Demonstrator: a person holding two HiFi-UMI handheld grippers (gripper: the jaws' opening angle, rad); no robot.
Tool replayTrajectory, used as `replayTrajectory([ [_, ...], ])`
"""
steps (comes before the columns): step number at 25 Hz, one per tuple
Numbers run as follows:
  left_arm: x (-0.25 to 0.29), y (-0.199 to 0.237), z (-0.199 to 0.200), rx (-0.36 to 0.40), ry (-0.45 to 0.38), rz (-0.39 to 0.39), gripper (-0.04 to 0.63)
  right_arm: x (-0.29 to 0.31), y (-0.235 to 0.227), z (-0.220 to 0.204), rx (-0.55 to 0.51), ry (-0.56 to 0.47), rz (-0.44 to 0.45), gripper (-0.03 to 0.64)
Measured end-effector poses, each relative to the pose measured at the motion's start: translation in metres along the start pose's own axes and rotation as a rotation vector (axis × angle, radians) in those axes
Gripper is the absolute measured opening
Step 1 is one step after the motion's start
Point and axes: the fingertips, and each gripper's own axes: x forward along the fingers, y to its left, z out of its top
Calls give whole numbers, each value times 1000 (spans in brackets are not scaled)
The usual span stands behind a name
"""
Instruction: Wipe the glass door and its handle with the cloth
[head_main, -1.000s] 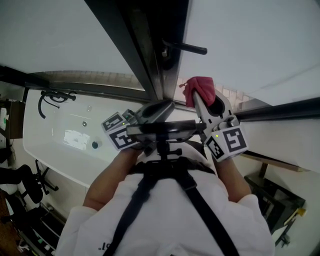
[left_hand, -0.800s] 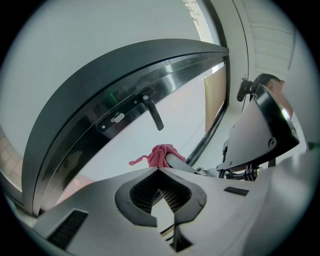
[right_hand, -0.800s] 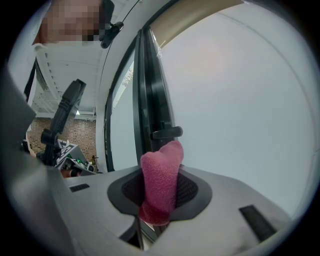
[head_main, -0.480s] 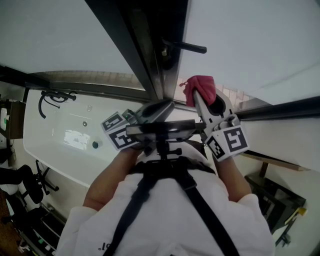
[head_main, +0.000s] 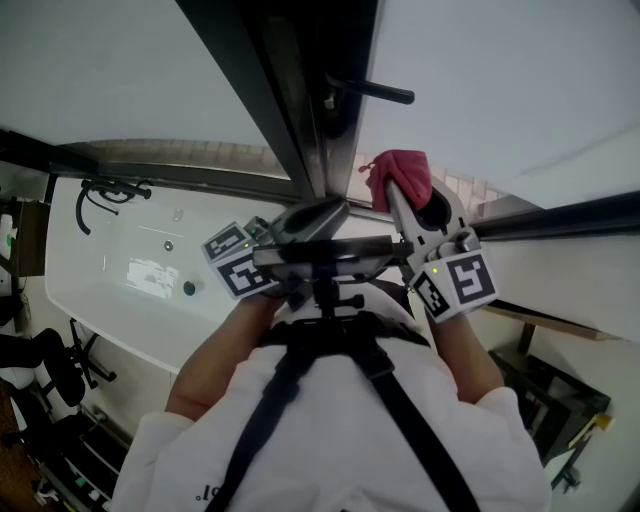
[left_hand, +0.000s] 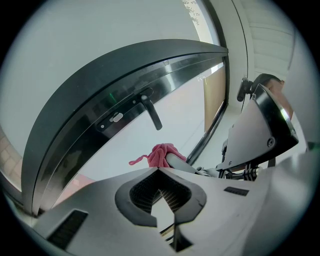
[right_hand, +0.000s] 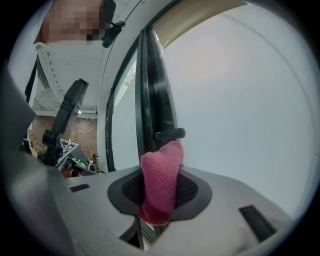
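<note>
Nothing has shifted in the last second: the fingers of the right gripper (right_hand: 159, 200) stay clamped on the cloth (right_hand: 162, 172), just below the handle (right_hand: 170, 133) of the glass door (right_hand: 240, 100). The left gripper (left_hand: 159, 172) has its fingers together, empty. Wiping seems not yet begun.

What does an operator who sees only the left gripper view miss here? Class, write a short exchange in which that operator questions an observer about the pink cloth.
Operator: Is the pink cloth really gripped?
Observer: Yes; the right gripper view shows the right claw shut on it.
Operator: How is it aimed at the handle?
Observer: In that view the cloth's tip pokes up past the jaws and sits just beneath the handle's lever.
</note>
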Motion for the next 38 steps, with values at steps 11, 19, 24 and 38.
replayTrajectory([
  [11,2,11,-7,10,5,5,-8,3,-6,-12,3,10,11,95],
  [19,-3,10,-12,-33,-1,-8,-8,2,-8,-20,1,48,-6,94],
  [24,-6,13,-16,-48,3,-15,-8,4,-6,-23,1,46,1,94],
  [38,0,8,-26,-40,36,-4,-8,-7,-9,-32,4,62,-32,92],
])
